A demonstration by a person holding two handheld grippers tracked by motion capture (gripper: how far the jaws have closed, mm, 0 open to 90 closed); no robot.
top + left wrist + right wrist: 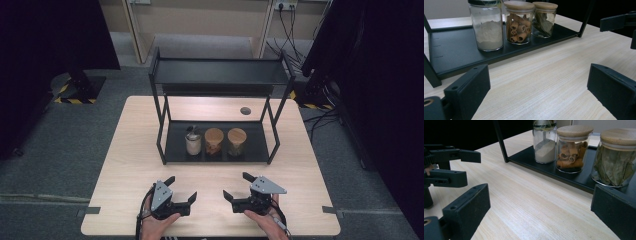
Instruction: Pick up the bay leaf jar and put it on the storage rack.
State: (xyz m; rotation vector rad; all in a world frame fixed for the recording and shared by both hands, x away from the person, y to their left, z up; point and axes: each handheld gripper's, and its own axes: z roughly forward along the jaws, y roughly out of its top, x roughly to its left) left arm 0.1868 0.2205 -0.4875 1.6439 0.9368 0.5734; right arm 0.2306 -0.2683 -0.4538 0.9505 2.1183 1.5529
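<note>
You hold both grippers low over the near edge of the wooden table (130, 150), at the bottom of the high view. Your left gripper (181, 189) sits at lower left of centre, its jaws spread wide and holding nothing. Your right gripper (238, 186) sits at lower right of centre, jaws likewise wide apart and empty. The two point roughly toward each other with bare tabletop between them.

In the middle of the high view stands a black two-level metal rack (220, 72). Its lower tray (255, 150) rests on the table and carries three small glass jars in a row, just beside one another.

The powder jar (193, 140) is the leftmost in that view. It is clear glass, holds a pale off-white powder to about half its height, and has a dark top rather than a wooden one. The cinnamon jar (214, 141) in the middle has a round wooden lid and is packed with brown rolled sticks standing upright. The leaf jar (236, 141) on the right has the same wooden lid and is full of dry olive-green leaves.

In the left gripper view the jars line the upper centre; in the right gripper view they sit at upper right, the leaf jar nearest.
</note>
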